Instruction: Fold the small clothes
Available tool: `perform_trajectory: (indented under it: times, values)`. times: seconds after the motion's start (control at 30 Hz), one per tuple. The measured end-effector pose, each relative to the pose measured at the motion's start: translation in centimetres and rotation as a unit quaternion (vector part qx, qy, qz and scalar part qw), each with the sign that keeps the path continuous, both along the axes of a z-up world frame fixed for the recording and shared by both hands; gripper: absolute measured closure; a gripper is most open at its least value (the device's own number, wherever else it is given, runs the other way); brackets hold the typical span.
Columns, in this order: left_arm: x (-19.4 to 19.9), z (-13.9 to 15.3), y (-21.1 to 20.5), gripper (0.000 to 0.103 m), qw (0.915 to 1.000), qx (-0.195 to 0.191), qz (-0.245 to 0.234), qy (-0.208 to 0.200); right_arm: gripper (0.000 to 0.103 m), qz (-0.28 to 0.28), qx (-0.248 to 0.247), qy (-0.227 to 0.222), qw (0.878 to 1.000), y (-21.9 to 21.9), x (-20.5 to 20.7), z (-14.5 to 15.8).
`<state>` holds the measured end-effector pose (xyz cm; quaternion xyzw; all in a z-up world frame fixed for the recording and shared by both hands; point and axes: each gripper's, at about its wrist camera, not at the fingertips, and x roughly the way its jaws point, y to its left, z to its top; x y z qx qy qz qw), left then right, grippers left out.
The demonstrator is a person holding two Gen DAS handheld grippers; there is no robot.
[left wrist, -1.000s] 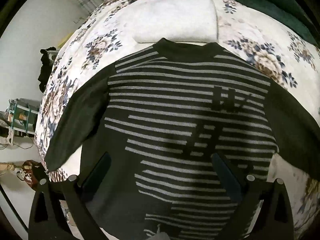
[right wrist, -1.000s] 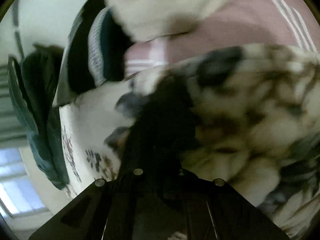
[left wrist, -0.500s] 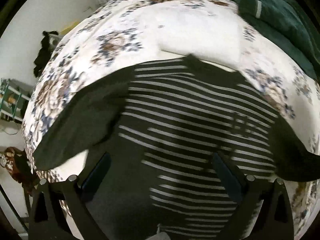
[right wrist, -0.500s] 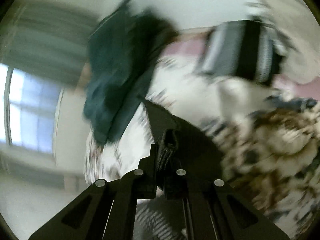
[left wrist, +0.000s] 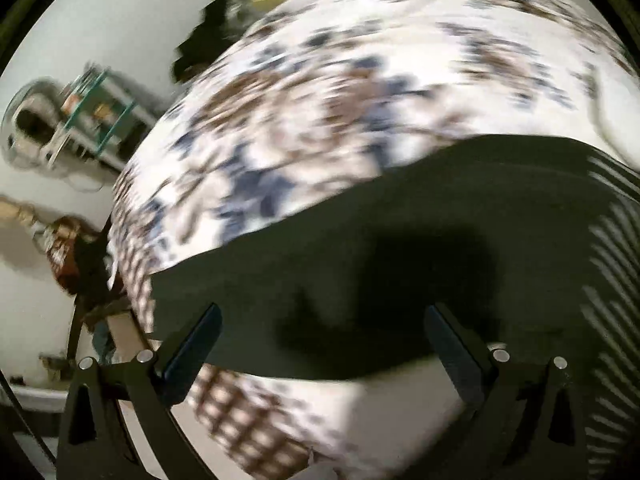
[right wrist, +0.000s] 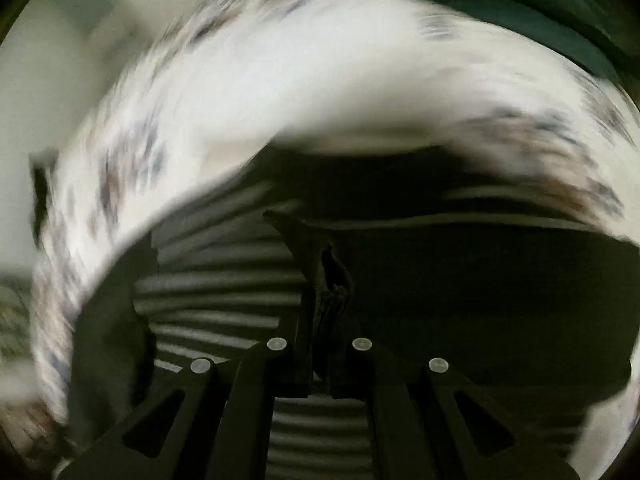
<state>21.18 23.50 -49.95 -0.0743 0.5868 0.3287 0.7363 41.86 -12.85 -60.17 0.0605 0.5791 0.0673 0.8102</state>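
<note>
A dark sweater with grey stripes lies flat on the floral bedspread (left wrist: pixel 320 92). In the left wrist view its plain dark left sleeve (left wrist: pixel 360 240) runs across the frame, with the striped body (left wrist: pixel 612 260) at the right edge. My left gripper (left wrist: pixel 324 332) hovers open above that sleeve, nothing between its fingers. In the right wrist view my right gripper (right wrist: pixel 324 264) is shut on a pinch of the other dark sleeve (right wrist: pixel 480 280). That sleeve is drawn over the striped body (right wrist: pixel 224 280). Both views are blurred by motion.
The bed's edge drops off at the left of the left wrist view. Beyond it stand a green shelf rack (left wrist: pixel 100 112), a dark garment (left wrist: pixel 208 40) and a brown bundle (left wrist: pixel 68 248). A dark green blanket (right wrist: pixel 520 0) lies at the bed's far right.
My left gripper has swept left from over the sweater's chest to over its left sleeve. My right gripper has carried the right sleeve off the bedspread and over the striped body.
</note>
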Motion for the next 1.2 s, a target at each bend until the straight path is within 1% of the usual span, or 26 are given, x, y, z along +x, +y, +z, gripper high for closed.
perform_trajectory:
  times: [0.07,0.13,0.2,0.27,0.33,0.37,0.4,0.43,0.47,0.5,0.57,0.63,0.7,0.73,0.77,0.8,0.83,0.9,0.93,0.97,1.0,1.03,1.07,1.1,1.13,1.2]
  values:
    - [-1.6,-0.6,3.0,0.000,0.9997,0.004,0.025,0.001,0.099,0.048,-0.019,-0.010,0.999,5.8,-0.6,-1.8]
    - [-2.9,-1.0,5.2,0.000,0.9990,0.003,0.044,-0.001,0.099,0.082,-0.019,-0.020,0.996,9.6,-2.1,-2.3]
    - [-4.0,-1.5,6.9,0.000,0.9982,0.002,0.060,-0.001,0.099,0.109,-0.035,-0.013,0.993,12.5,-3.2,-3.1]
    - [-4.9,-2.0,8.2,0.000,0.9972,-0.005,0.075,-0.001,0.099,0.118,-0.060,-0.005,0.991,13.8,-3.6,-3.5]
    - [-5.6,-2.3,9.3,0.000,0.9959,-0.016,0.089,-0.006,0.096,0.125,-0.050,0.003,0.991,13.5,-4.0,-3.2]
    - [-6.2,-2.4,9.9,0.000,0.9947,-0.027,0.099,-0.010,0.089,0.122,-0.027,0.020,0.992,12.9,-4.1,-2.7]
    - [-6.6,-2.3,10.4,0.000,0.9936,-0.034,0.107,-0.013,0.075,0.119,0.012,0.042,0.992,12.0,-4.3,-2.3]
    - [-7.4,-2.3,11.0,0.000,0.9914,-0.049,0.120,-0.020,0.064,0.112,0.051,0.062,0.990,10.9,-4.4,-1.7]
    - [-8.0,-2.2,11.5,0.000,0.9895,-0.061,0.128,-0.027,0.043,0.092,0.089,0.081,0.988,9.0,-5.1,-0.7]
    - [-8.7,-2.1,12.1,0.000,0.9870,-0.072,0.139,-0.035,0.037,0.079,0.108,0.085,0.987,7.7,-5.7,0.0]
    - [-10.5,-2.1,13.3,0.000,0.9797,-0.100,0.164,-0.056,0.037,0.045,0.139,0.088,0.985,4.2,-7.3,1.7]
    - [-11.9,-2.7,14.4,0.000,0.9701,-0.134,0.188,-0.076,0.037,0.004,0.137,0.098,0.986,1.0,-8.7,2.4]
    - [-12.9,-4.3,15.5,0.000,0.9551,-0.187,0.211,-0.092,0.037,-0.036,0.138,0.111,0.984,-2.0,-10.0,2.1]
    - [-13.1,-5.0,15.9,0.000,0.9482,-0.205,0.222,-0.098,0.037,-0.055,0.139,0.118,0.982,-3.1,-10.4,1.9]
    - [-13.5,-5.8,16.3,0.001,0.9386,-0.225,0.238,-0.109,0.037,-0.066,0.140,0.123,0.980,-3.1,-9.7,1.6]
    - [-13.7,-6.6,16.7,0.001,0.9307,-0.237,0.253,-0.117,0.037,-0.082,0.141,0.130,0.978,-4.7,-10.3,1.3]
    - [-13.9,-7.5,17.2,0.002,0.9208,-0.250,0.271,-0.127,0.037,-0.093,0.139,0.136,0.977,-5.3,-10.5,0.8]
    - [-14.0,-8.5,17.6,0.002,0.9088,-0.262,0.293,-0.139,0.037,-0.106,0.134,0.145,0.975,-5.6,-10.7,-0.1]
    - [-13.9,-9.1,17.8,0.006,0.9049,-0.263,0.304,-0.141,0.037,-0.108,0.131,0.147,0.974,-5.2,-10.0,-0.7]
    - [-13.8,-9.2,17.8,0.012,0.9040,-0.257,0.310,-0.144,0.037,-0.110,0.125,0.149,0.975,-5.7,-10.0,-0.6]
    - [-13.6,-9.0,17.9,0.020,0.9058,-0.245,0.314,-0.146,0.037,-0.109,0.122,0.150,0.975,-5.7,-10.0,-0.7]
    - [-13.3,-8.5,17.8,0.042,0.9105,-0.227,0.316,-0.141,0.037,-0.105,0.117,0.152,0.976,-5.4,-10.1,-1.0]
    - [-13.3,-8.0,17.8,0.072,0.9133,-0.217,0.315,-0.141,0.037,-0.103,0.113,0.153,0.976,-4.8,-9.9,-1.0]
    - [-13.1,-7.1,17.8,0.089,0.9153,-0.207,0.312,-0.150,0.037,-0.100,0.108,0.152,0.977,-4.3,-9.9,-1.1]
    - [-13.0,-6.2,17.9,0.096,0.9145,-0.205,0.307,-0.166,0.037,-0.097,0.100,0.152,0.978,-3.5,-9.6,-0.9]
    - [-12.5,-3.8,18.4,0.096,0.9135,-0.191,0.301,-0.195,0.037,-0.089,0.094,0.150,0.980,-1.6,-8.7,-0.8]
